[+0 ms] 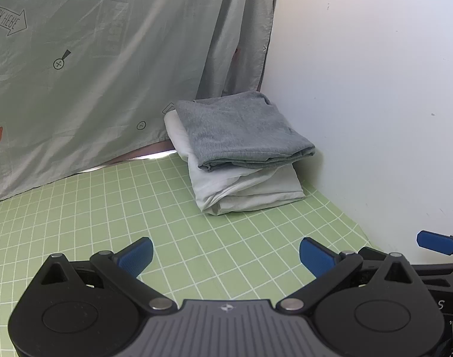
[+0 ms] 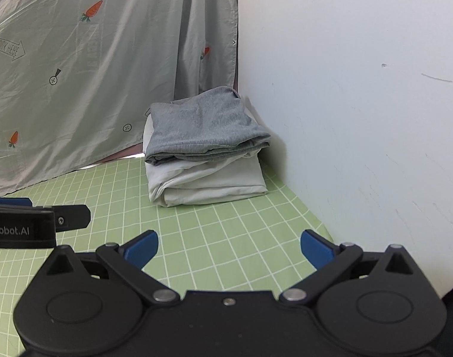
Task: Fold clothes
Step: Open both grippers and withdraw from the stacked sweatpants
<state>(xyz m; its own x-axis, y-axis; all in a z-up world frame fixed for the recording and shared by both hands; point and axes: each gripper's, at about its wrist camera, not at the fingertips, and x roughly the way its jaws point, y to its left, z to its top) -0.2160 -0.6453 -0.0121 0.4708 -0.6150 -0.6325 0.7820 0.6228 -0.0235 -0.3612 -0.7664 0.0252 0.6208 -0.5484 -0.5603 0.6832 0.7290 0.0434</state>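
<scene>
Both tongs [image 1: 226, 255] [image 2: 229, 250] open, folded clothes stack [image 1: 241, 151] ahead, apart

A folded grey garment [image 1: 241, 131] is lying flat on top of a folded white garment [image 1: 247, 190], the two making a small stack on the green gridded surface [image 1: 107, 208]. The grey piece is sitting slightly askew (its folded edge is facing forward, showing several layers), leaving the white one peeking out at the left and front. The stack is resting in the far corner, close against the white wall [image 1: 375, 104].
</scene>
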